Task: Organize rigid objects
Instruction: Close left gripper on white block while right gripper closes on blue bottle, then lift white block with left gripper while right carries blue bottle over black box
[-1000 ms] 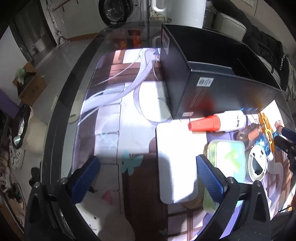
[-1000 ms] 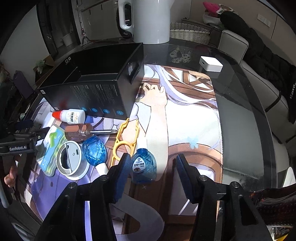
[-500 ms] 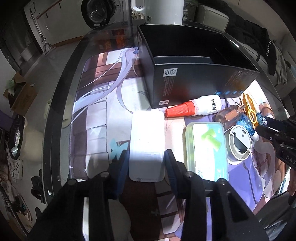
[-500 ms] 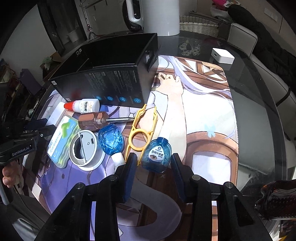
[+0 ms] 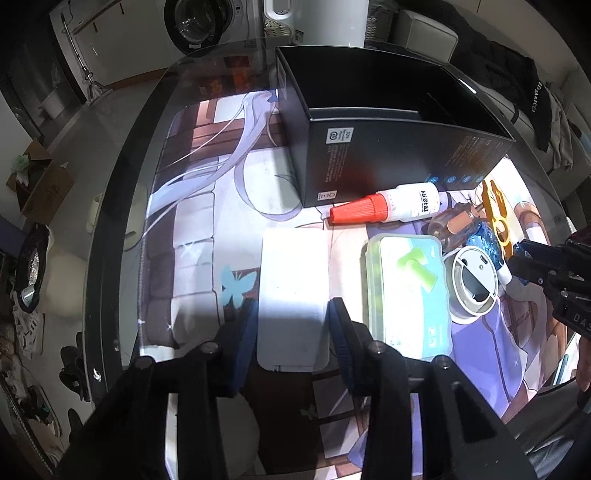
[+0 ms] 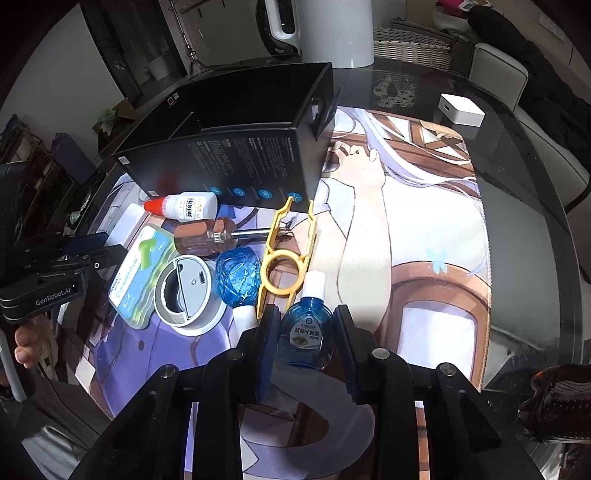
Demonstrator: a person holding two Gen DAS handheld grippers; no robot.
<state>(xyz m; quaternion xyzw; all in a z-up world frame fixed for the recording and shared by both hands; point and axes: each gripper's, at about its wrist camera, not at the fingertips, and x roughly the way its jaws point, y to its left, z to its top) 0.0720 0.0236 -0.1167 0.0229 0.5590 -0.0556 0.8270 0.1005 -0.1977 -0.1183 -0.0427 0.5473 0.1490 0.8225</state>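
Note:
My left gripper [image 5: 293, 325] is shut on a flat white box [image 5: 293, 291] that lies on the printed mat. My right gripper [image 6: 305, 332] is shut on a blue eye-drop bottle [image 6: 306, 328] with a white cap. An open black box [image 5: 388, 122] stands behind; it also shows in the right wrist view [image 6: 236, 147]. Beside it lie a glue bottle with a red cap [image 5: 388, 206], a green case [image 5: 406, 295], a round white device [image 5: 474, 282], a screwdriver [image 6: 218, 238], a second blue bottle [image 6: 236, 280] and a yellow plastic tool [image 6: 286, 254].
The mat covers a dark glass table [image 6: 524, 258]. A small white cube [image 6: 461, 110] sits at the far right. A white appliance [image 6: 332, 29] stands behind the black box. A dark brown object [image 6: 557, 402] lies at the table's near right edge.
Both grippers have moved forward and closed: the left onto the white box, the right onto the blue eye-drop bottle.

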